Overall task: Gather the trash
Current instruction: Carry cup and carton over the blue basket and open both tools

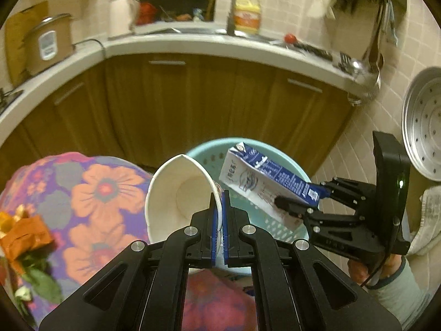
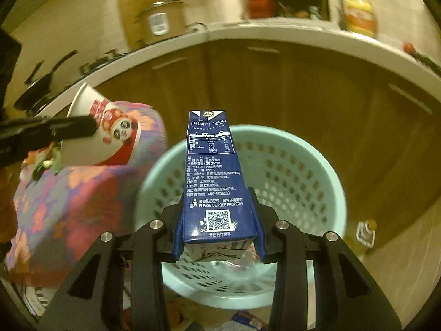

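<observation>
Milk carton (image 2: 213,176): blue and white, printed with a nutrition table and a QR code, clamped near its base between the pads of the right gripper (image 2: 217,237), jaws partly apart to the carton's width. It tilts forward above the pale green basket (image 2: 317,165), whose wall is perforated with small holes.

Paper bowl (image 1: 179,195): white inside, red cartoon print outside, its rim wall pinched between the blue pads of the left gripper (image 1: 219,215), jaws closed almost flat on the thin wall. It hangs on its side, mouth toward the camera, at the basket's left edge and over the flowered cloth (image 1: 91,193).

Flowered cloth: purple with orange blooms, covering a surface just beside the basket.

Cabinets (image 1: 193,104): brown wood doors under a white counter (image 1: 171,44), behind the basket.
</observation>
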Available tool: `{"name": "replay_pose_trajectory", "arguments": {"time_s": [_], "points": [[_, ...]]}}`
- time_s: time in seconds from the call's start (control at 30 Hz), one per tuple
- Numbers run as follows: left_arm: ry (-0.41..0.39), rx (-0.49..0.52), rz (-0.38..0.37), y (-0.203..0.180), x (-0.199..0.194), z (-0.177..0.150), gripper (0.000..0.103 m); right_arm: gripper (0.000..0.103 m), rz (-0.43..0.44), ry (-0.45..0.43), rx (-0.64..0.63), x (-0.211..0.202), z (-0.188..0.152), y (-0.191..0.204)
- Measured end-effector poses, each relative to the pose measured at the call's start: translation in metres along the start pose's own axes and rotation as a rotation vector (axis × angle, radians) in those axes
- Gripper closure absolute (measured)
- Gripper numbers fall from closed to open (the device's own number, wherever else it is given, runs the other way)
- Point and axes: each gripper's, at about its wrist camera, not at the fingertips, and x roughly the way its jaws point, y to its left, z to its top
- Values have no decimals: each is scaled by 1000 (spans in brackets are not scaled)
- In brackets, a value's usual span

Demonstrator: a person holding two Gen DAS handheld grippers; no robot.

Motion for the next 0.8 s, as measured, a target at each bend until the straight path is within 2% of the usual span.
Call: {"name": "replay_pose_trajectory", "arguments": {"time_s": [0.33, 0.4, 0.47, 0.53, 0.8], "points": [[139, -30, -62, -16, 55, -10, 99, 67, -35, 125, 107, 31, -15, -21], [155, -36, -69, -15, 59, -10, 93, 67, -26, 142, 130, 36, -17, -25], [156, -37, -67, -16, 59, -11, 73, 66, -15, 151, 151, 38, -16, -27], [153, -34, -68, -17, 58, -10, 60, 65, -4, 155, 162, 39, -16, -29], [103, -29, -53, -14, 32, -11, 59, 64, 7, 127, 152, 27, -12, -22]]}}
